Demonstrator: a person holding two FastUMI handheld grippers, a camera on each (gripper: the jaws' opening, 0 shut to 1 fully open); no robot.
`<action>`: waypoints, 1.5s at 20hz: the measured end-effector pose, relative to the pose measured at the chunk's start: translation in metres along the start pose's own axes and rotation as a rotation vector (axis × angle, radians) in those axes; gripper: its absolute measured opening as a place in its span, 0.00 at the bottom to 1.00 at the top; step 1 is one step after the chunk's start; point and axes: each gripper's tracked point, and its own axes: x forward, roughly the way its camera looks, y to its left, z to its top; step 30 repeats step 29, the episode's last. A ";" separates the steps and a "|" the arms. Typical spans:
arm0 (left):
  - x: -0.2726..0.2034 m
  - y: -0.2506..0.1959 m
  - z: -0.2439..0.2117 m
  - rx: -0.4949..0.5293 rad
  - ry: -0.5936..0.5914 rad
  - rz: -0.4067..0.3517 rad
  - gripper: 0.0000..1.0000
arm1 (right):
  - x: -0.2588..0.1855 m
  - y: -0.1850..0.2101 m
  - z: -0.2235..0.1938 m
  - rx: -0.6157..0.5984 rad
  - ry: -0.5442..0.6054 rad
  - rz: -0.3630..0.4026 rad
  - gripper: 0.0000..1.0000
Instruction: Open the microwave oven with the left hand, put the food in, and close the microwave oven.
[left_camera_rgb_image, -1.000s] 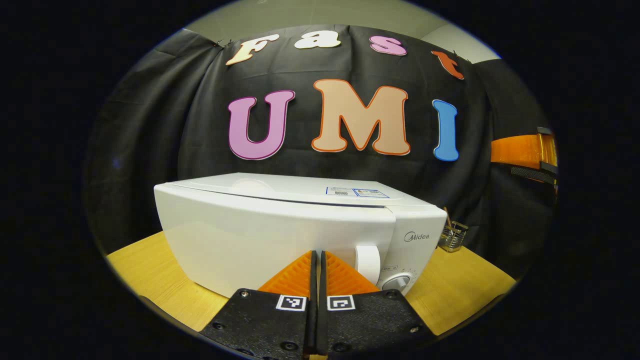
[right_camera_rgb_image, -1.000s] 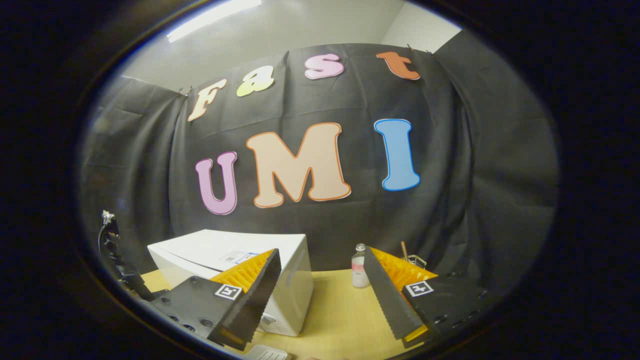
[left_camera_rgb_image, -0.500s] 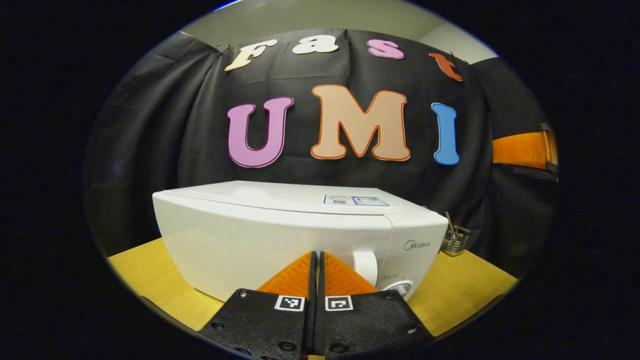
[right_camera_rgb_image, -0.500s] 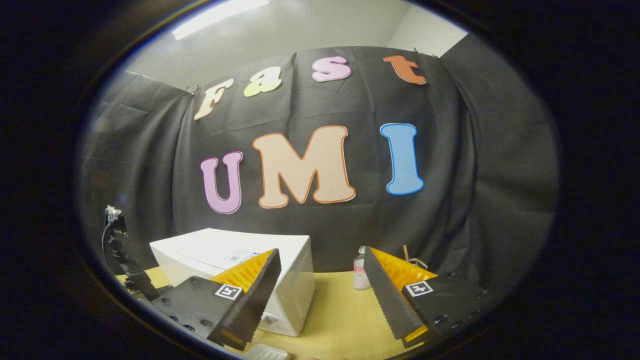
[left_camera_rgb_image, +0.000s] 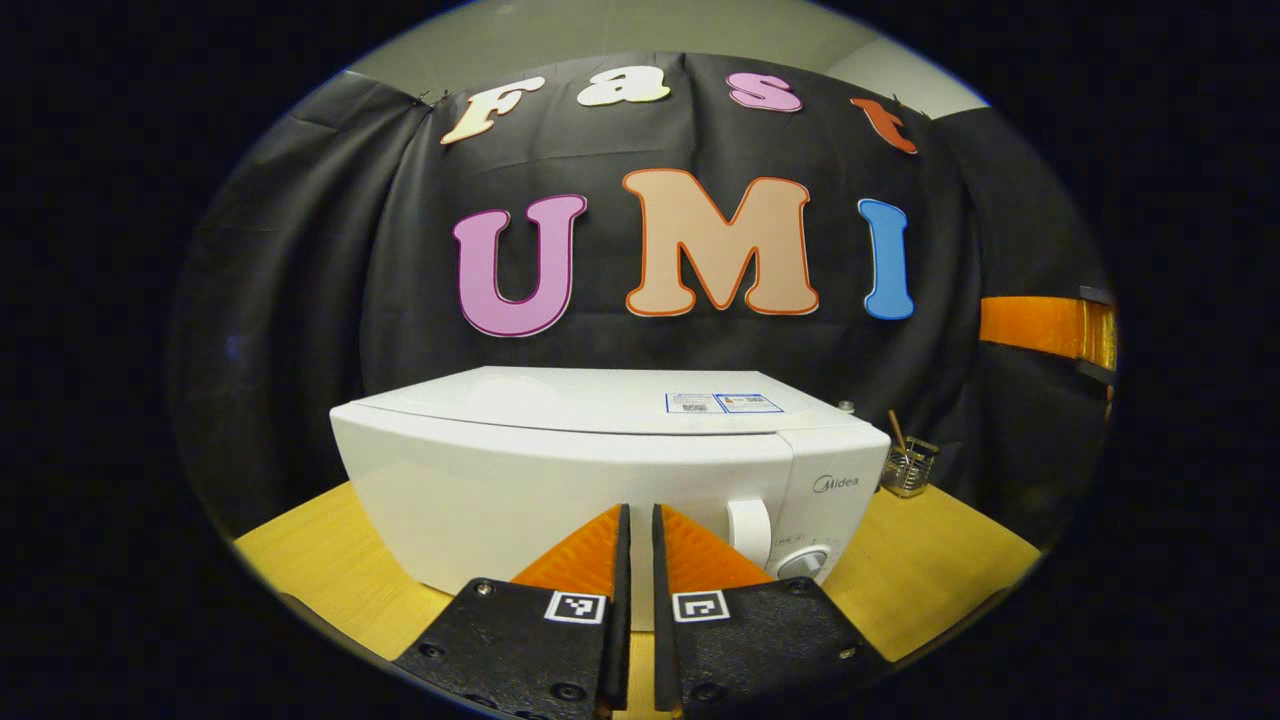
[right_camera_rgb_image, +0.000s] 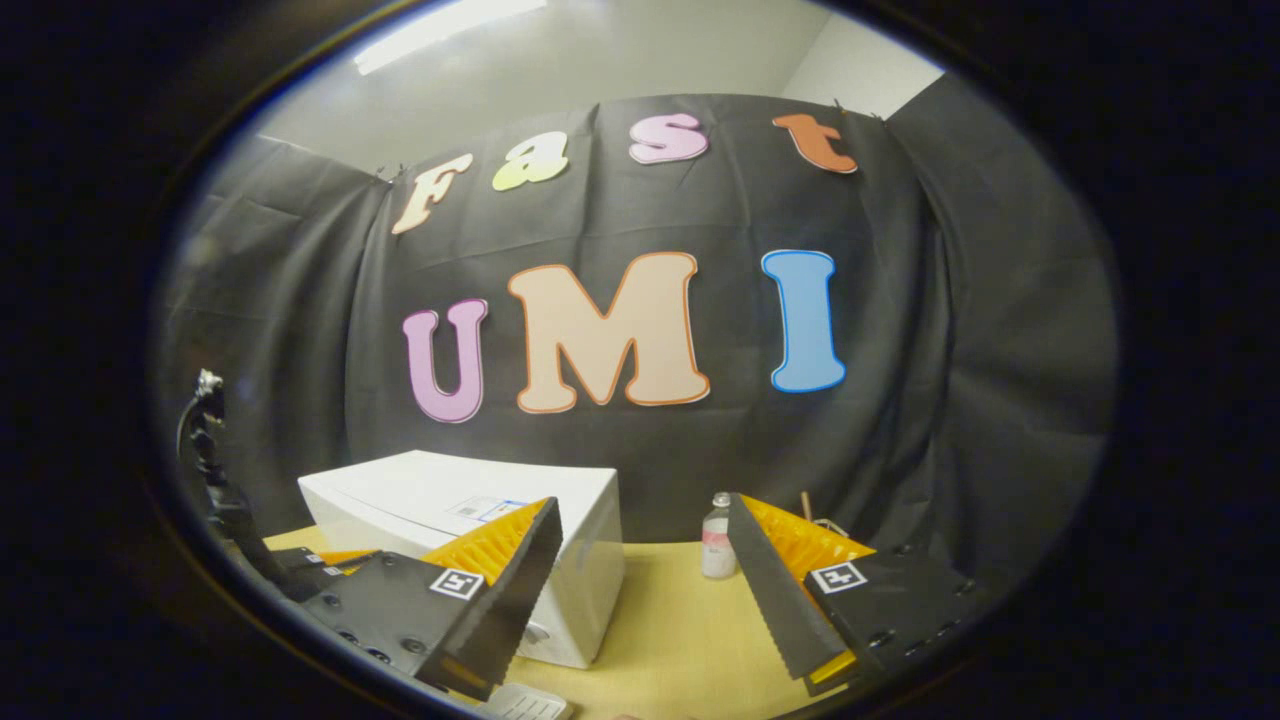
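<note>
Since a second ago the left gripper (left_camera_rgb_image: 636, 515) has drawn back a little from the microwave oven (left_camera_rgb_image: 610, 470) and shifted, so the white box now sits slightly smaller and more to the right in the left gripper view; its fingers, then pressed together, now stand a narrow slit apart with nothing between them. The right gripper (right_camera_rgb_image: 640, 545) has barely moved; its two ribbed, wedge-shaped fingers are spread wide and empty.

In the left gripper view the oven door is closed, its smooth, gently bowed front facing the fingers. A white upright handle (left_camera_rgb_image: 748, 528) and a round dial (left_camera_rgb_image: 805, 563) lie at the right end of that front, just right of the fingertips. Bare wooden table (left_camera_rgb_image: 320, 560) shows left of the oven, and more to its right, out to the table's near edge.

In the right gripper view the oven's boxy right side (right_camera_rgb_image: 590, 580) stands behind the left-hand finger. Open tabletop runs between the spread fingers to a small clear bottle (right_camera_rgb_image: 717, 535) far back by the cloth wall. A wire holder (left_camera_rgb_image: 908, 468) with a stick in it stands far right of the oven.
</note>
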 end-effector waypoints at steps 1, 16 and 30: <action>-0.007 0.003 0.006 0.005 -0.005 -0.004 0.12 | -0.001 -0.002 0.001 -0.002 -0.005 -0.011 1.00; -0.080 0.067 0.094 0.012 -0.174 0.141 0.96 | -0.002 0.020 -0.017 -0.045 0.014 0.003 1.00; -0.088 0.088 0.104 0.034 -0.206 0.209 0.96 | -0.002 0.019 -0.018 -0.045 0.013 -0.002 1.00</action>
